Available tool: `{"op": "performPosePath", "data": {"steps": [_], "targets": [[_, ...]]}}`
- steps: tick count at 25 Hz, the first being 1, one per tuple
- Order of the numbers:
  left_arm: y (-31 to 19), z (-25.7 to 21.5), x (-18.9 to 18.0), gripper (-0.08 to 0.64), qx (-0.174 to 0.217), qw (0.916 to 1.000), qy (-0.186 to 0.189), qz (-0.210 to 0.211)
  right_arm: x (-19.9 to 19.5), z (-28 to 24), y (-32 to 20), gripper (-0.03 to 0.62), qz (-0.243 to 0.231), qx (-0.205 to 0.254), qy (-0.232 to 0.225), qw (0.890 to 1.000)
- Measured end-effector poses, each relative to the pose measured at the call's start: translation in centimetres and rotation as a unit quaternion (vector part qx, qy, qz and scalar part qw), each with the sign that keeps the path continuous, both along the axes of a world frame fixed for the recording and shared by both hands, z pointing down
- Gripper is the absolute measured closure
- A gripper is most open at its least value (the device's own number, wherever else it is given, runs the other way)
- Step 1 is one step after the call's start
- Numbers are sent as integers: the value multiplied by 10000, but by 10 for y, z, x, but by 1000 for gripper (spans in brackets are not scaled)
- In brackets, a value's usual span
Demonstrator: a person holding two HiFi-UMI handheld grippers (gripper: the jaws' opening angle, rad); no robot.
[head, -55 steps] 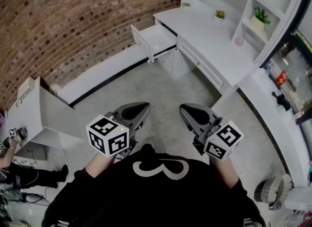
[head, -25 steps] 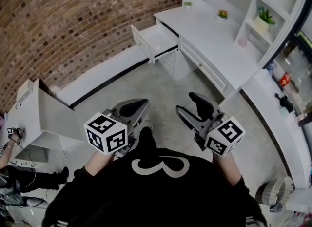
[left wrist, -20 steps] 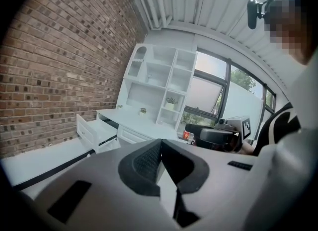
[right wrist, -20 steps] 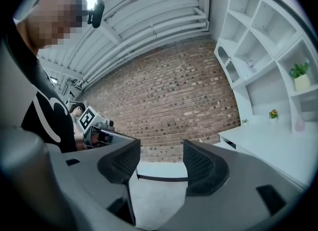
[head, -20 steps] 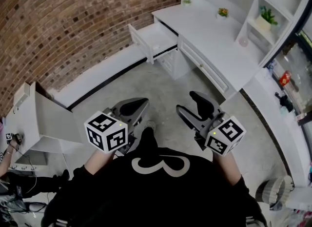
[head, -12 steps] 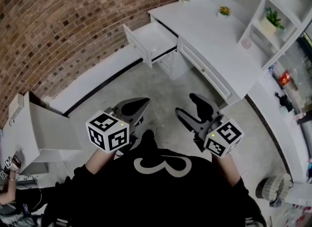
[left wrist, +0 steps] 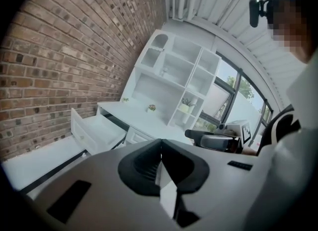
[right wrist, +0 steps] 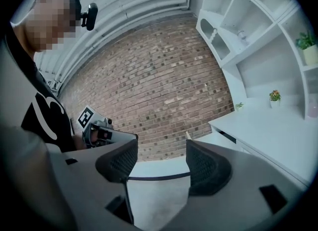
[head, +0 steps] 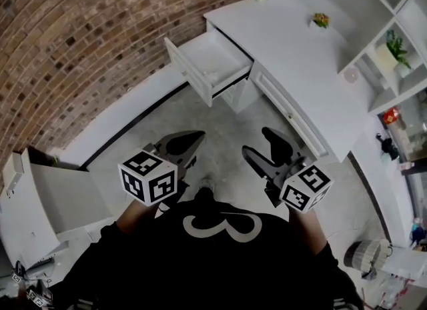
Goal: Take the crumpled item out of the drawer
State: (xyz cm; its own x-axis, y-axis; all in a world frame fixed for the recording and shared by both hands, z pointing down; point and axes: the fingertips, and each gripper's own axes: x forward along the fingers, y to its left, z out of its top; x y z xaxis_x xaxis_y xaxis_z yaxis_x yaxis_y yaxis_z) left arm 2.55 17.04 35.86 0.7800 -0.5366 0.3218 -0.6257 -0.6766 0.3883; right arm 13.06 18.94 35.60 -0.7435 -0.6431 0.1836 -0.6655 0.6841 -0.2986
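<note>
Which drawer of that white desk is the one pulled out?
The drawer at the end of the desk nearest the brick wall. It juts out over the floor and shows its white inside, while the other drawer fronts along the desk sit flush.

We hold our right gripper (right wrist: 156,160) with its jaws opening and nothing between them; beyond lie only grey floor (right wrist: 154,195) and the brick wall (right wrist: 159,86). At the view's left sits the left gripper (right wrist: 112,134). At the right stand a white desk (right wrist: 268,125) and shelves (right wrist: 248,46) with a small potted plant (right wrist: 274,96).
</note>
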Motion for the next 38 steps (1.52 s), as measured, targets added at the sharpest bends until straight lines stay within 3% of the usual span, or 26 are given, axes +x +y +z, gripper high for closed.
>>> {"op": "performPosePath", "data": {"steps": [7, 14, 27, 38], "targets": [[-73, 8, -30, 557, -59, 9999, 136, 36, -36, 8, -69, 302, -12, -138, 130, 9998], [-94, 9, -37, 557, 8, 9997, 148, 211, -44, 13, -90, 302, 122, -182, 218, 9995], [-127, 16, -52, 557, 44, 10000, -34, -45, -50, 25, -125, 316, -146, -331, 200, 9991], [-205, 40, -60, 557, -302, 9989, -186, -310, -59, 63, -221, 318, -381, -811, 200, 9958]]}}
